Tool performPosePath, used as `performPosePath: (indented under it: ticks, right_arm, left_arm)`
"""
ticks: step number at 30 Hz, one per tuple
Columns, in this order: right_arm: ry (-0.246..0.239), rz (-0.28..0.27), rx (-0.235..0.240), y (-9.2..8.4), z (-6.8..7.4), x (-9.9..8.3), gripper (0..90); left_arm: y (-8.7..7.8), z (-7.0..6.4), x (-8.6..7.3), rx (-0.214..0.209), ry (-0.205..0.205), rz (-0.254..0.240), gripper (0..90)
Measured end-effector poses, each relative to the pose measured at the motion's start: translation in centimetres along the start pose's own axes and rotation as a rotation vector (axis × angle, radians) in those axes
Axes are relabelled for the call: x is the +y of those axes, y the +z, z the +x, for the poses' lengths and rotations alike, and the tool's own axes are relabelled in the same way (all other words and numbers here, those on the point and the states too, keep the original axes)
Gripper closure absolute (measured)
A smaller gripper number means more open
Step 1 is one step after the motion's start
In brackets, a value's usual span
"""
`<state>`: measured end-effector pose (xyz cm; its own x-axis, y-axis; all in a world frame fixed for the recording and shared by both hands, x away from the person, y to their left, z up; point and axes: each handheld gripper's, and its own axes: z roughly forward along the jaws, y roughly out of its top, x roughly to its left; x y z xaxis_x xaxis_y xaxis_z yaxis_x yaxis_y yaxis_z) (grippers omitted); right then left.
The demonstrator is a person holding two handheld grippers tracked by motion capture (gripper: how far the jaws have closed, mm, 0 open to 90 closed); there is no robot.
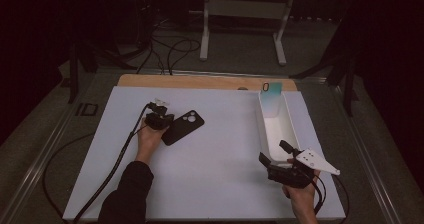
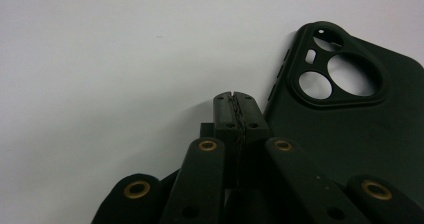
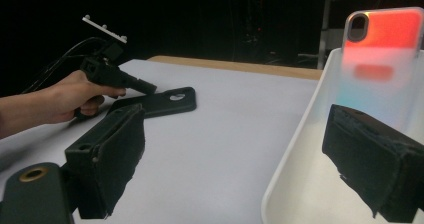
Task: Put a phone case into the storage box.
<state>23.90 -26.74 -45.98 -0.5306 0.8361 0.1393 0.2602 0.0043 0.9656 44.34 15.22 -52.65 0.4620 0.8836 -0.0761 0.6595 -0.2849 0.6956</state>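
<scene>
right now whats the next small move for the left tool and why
Probably open the left tool before going at the black phone case. Its jaws are shut with nothing between them, its tip beside the case's edge, and the case lies flat on the white table.

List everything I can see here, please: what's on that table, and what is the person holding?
Phone case: one, black, lying flat on the sheet left of middle, camera cutouts at its far end.
Phone case: one, translucent with a teal-to-orange tint, standing up against the far end of the tray.
Tray: one, white, long and narrow, on the right.
Sheet: one, white, covering the table.
Table: one, wooden edge at the far side.
Left gripper: one, black, jaws shut, beside the black case's edge.
Right gripper: one, black, jaws open, at the tray's near end.
</scene>
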Motion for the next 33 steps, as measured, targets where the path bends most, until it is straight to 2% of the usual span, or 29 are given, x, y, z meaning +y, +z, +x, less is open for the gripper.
performPosePath:
  ticks: [3, 8, 16, 18, 20, 23, 24, 27, 29, 33]
  right_arm:
    - [-0.001, 0.002, 0.0, 0.1, 0.0, 0.0, 9.9]
    - [-0.003, 0.004, 0.0, 0.1, 0.0, -0.1, 9.9]
    - [-0.007, 0.005, 0.0, 0.2, 0.1, -0.1, 9.9]
    - [-0.009, 0.004, -0.001, 0.2, 0.0, 0.0, 9.9]
    - [-0.007, 0.01, -0.006, 0.2, 0.0, 0.0, 9.9]
    - [-0.008, 0.012, -0.009, 0.2, -0.1, 0.1, 9.9]
    - [-0.006, 0.012, -0.009, 0.3, -0.2, 0.1, 9.9]
    - [0.009, 0.021, 0.017, 0.3, -0.7, 0.1, 9.8]
    - [0.006, 0.024, 0.014, 0.3, -0.7, 0.1, 9.8]
    - [0.025, 0.014, 0.021, 0.2, -0.8, 0.2, 9.9]
  left_arm:
    - [0.0, -0.8, -0.1, -0.032, 0.012, -0.002, 90.0]
    - [-0.2, -2.6, -0.5, -0.086, 0.061, 0.001, 90.0]
    - [-0.8, -6.1, -1.4, -0.129, 0.147, 0.009, 90.0]
    - [-0.9, -6.2, -1.4, -0.126, 0.15, 0.017, 90.0]
    - [-0.9, -6.2, -1.3, -0.133, 0.134, 0.021, 89.9]
    - [-1.1, -6.1, -1.3, -0.125, 0.145, 0.024, 87.5]
    - [-1.8, -6.0, -1.4, -0.114, 0.143, 0.001, 87.5]
    - [-3.5, -5.8, -1.5, -0.117, 0.133, -0.063, 79.7]
    - [-5.1, -5.8, -1.6, -0.116, 0.138, -0.106, 75.8]
    - [-8.5, -5.7, -2.1, -0.117, 0.131, -0.192, 60.0]
